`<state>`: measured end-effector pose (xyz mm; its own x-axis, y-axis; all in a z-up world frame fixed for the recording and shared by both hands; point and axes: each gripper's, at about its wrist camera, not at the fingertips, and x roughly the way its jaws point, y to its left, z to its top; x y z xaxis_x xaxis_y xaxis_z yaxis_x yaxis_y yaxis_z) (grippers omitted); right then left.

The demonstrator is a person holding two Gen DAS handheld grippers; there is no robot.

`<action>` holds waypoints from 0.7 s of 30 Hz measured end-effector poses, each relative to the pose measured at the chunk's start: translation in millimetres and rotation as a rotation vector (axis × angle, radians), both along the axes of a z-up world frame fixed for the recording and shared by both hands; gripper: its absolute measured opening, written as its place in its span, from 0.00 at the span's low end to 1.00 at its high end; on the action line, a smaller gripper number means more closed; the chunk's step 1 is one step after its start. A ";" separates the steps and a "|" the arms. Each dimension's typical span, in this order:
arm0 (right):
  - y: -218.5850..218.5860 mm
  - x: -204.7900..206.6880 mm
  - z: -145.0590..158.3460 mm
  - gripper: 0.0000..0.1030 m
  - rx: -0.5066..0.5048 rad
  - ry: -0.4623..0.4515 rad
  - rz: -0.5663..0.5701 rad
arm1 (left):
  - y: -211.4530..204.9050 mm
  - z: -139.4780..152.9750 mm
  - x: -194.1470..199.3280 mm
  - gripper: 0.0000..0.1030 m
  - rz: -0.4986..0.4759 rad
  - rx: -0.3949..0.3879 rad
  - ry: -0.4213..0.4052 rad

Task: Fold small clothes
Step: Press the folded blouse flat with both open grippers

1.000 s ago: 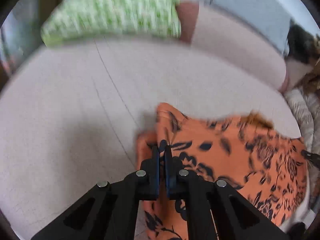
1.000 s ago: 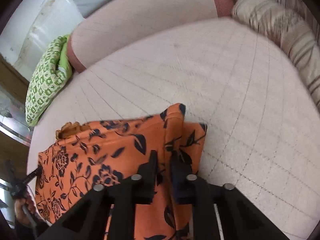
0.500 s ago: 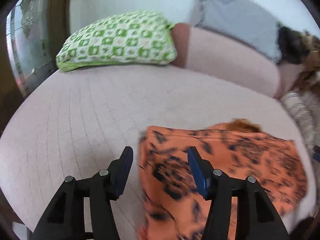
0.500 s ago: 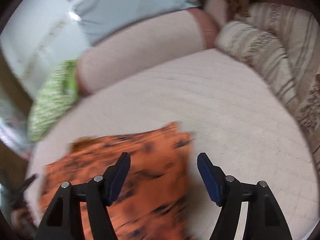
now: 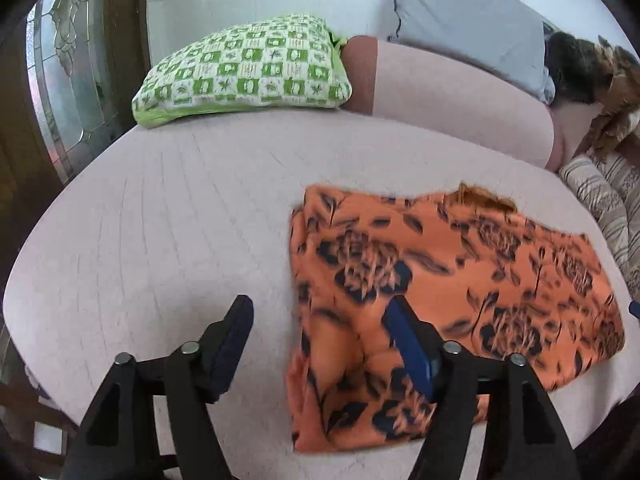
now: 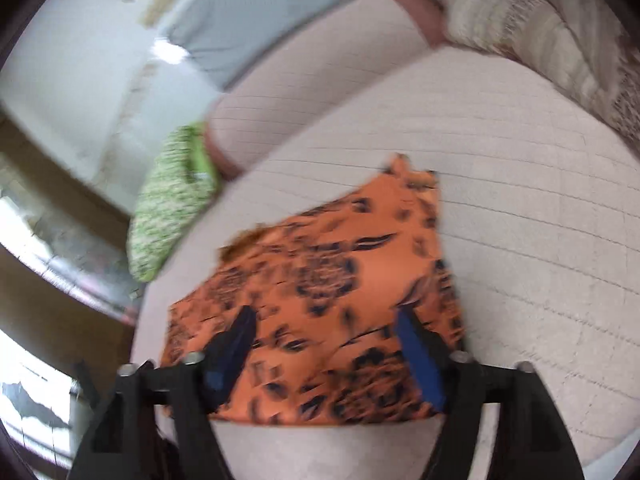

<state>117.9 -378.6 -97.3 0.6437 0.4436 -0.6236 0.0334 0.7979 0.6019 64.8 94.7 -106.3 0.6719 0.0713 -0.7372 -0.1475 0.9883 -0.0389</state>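
An orange garment with a dark floral print (image 5: 448, 280) lies folded flat on the pale quilted bed (image 5: 180, 220). My left gripper (image 5: 318, 312) hovers over the garment's left edge, its jaws opening, nothing pressed between the pads. In the right wrist view the same garment (image 6: 340, 280) lies below my right gripper (image 6: 324, 320). That gripper's jaws are also opening and stand wide above the cloth without gripping it. Both views are blurred by motion.
A green-and-white checked pillow (image 5: 244, 72) lies at the bed's far left, with a pink bolster (image 5: 460, 96) and a grey pillow (image 5: 472, 24) behind. Striped cushions (image 5: 600, 196) line the right side. A glass-panelled door (image 5: 68, 92) stands on the left.
Both grippers were shut on the garment's corners; they have let go, opened wide and drawn back. The garment now lies flat on the bed.
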 end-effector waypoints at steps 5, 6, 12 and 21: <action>-4.0 -1.7 -58.5 0.76 -0.013 0.196 -0.057 | 9.0 -32.5 -2.0 0.71 0.041 -0.004 0.146; -3.6 -4.4 -48.4 0.76 -0.001 0.179 -0.064 | 9.4 -23.3 -6.2 0.71 0.045 -0.005 0.119; 13.6 -10.3 -15.6 0.83 -0.011 0.043 0.012 | -0.5 -22.8 -21.3 0.72 0.033 0.082 0.126; -6.3 9.8 -9.4 0.80 0.056 0.096 -0.026 | -10.8 16.0 -15.7 0.73 -0.001 0.047 0.034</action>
